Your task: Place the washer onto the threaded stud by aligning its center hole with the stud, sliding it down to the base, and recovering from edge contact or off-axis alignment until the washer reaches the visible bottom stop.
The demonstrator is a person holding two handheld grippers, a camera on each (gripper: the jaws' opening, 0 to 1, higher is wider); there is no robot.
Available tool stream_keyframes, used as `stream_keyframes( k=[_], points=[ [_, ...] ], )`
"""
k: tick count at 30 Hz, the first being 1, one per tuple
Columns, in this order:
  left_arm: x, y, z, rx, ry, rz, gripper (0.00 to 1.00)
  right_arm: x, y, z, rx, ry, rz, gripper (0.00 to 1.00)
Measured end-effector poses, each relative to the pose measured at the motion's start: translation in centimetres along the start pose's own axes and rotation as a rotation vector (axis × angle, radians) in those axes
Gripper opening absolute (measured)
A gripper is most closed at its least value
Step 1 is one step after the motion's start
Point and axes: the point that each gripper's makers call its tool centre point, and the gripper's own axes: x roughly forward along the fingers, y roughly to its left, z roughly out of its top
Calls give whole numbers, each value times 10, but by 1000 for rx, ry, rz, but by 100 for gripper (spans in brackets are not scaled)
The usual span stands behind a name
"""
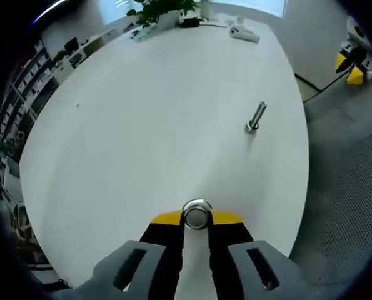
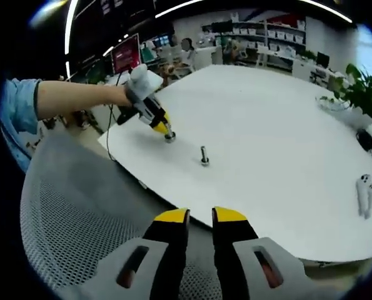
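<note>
The silver washer (image 1: 196,211) sits between the yellow tips of my left gripper (image 1: 196,220), which is shut on it just above the white table (image 1: 142,137). The threaded stud (image 1: 256,117) stands on its head on the table, ahead and to the right, apart from the washer. In the right gripper view, a hand holds the left gripper (image 2: 167,133) with the washer (image 2: 170,138) low over the table, a short way left of the upright stud (image 2: 204,155). My right gripper (image 2: 201,217) hovers over the table's near edge, slightly open with nothing between its fingers.
A grey mesh chair (image 2: 79,212) stands by the table edge near the right gripper. A potted plant (image 2: 361,94), a black device (image 2: 365,139) and white objects (image 2: 364,190) lie at the table's far end. Shelves (image 2: 267,44) line the room behind.
</note>
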Motion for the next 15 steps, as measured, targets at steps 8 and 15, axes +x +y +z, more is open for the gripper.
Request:
stream_keyframes(
  k=[8, 15],
  points=[
    [0, -1, 0, -22, 9, 3, 11, 1, 3, -1, -16, 10, 15, 17],
    [-1, -5, 1, -41, 13, 20, 11, 1, 5, 0, -11, 2, 29, 17]
  ],
)
